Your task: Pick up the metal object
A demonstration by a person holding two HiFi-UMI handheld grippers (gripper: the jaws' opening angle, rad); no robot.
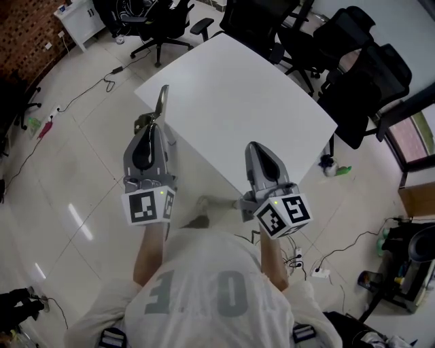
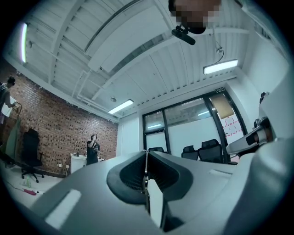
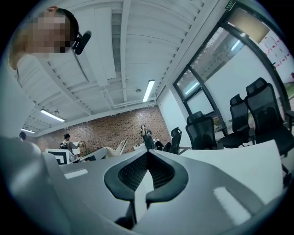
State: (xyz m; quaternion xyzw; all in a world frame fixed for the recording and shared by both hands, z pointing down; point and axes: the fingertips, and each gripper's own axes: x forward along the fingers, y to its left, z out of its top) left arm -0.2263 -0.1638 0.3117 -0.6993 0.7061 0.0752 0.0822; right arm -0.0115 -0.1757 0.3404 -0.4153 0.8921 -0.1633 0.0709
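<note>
My left gripper (image 1: 155, 126) is held off the near-left edge of the white table (image 1: 258, 109), shut on a flat, pale metal object (image 1: 162, 102) that sticks out past its tips toward the table's corner. In the left gripper view the metal object (image 2: 146, 170) shows edge-on as a thin strip pinched between the closed jaws, and the gripper (image 2: 146, 153) points up at the ceiling. My right gripper (image 1: 253, 147) hovers over the table's near edge, shut, with nothing between its jaws. The right gripper view has the same gripper (image 3: 148, 153) tilted upward, and the metal object (image 3: 121, 147) appears off to the left.
Black office chairs (image 1: 360, 61) crowd the table's far and right sides, with another (image 1: 160, 20) at the far left. Cables (image 1: 88, 88) trail over the tiled floor at left. A green bottle (image 1: 343, 170) lies on the floor at right. People stand by the brick wall (image 2: 69, 133).
</note>
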